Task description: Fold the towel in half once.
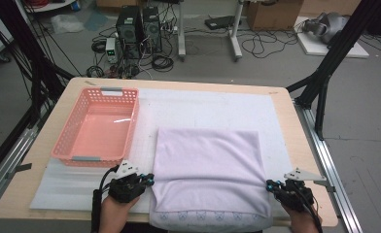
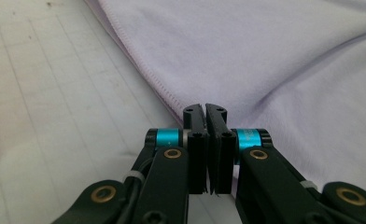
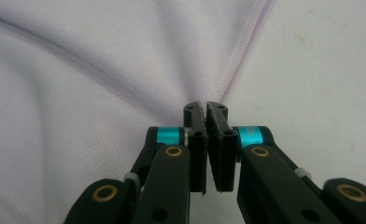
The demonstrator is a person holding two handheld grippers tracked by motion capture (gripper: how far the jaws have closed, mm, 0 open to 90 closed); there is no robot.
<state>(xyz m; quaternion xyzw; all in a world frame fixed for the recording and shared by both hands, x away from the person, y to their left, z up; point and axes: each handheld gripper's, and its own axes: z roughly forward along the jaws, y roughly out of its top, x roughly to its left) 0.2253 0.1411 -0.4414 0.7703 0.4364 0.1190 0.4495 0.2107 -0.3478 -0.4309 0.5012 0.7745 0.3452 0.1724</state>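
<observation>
Lilac cloth (image 1: 208, 170) edges sit clamped in both grippers' fingers; the pink basket (image 1: 64, 145) looks empty.

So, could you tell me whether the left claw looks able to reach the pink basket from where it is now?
Probably yes: the pink basket sits just beyond the left claw with nothing between, but that claw is pinching the lilac cloth edge and would have to release it.

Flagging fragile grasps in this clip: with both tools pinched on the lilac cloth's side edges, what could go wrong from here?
1. The left tool and right tool each grip only the thin stitched hem of the folded lilac fabric cloth, so an edge may slip out on lifting.
2. The near cloth end overhangs the wooden table edge; it could drag.
3. The pink plastic basket stands close to the left tool.
</observation>
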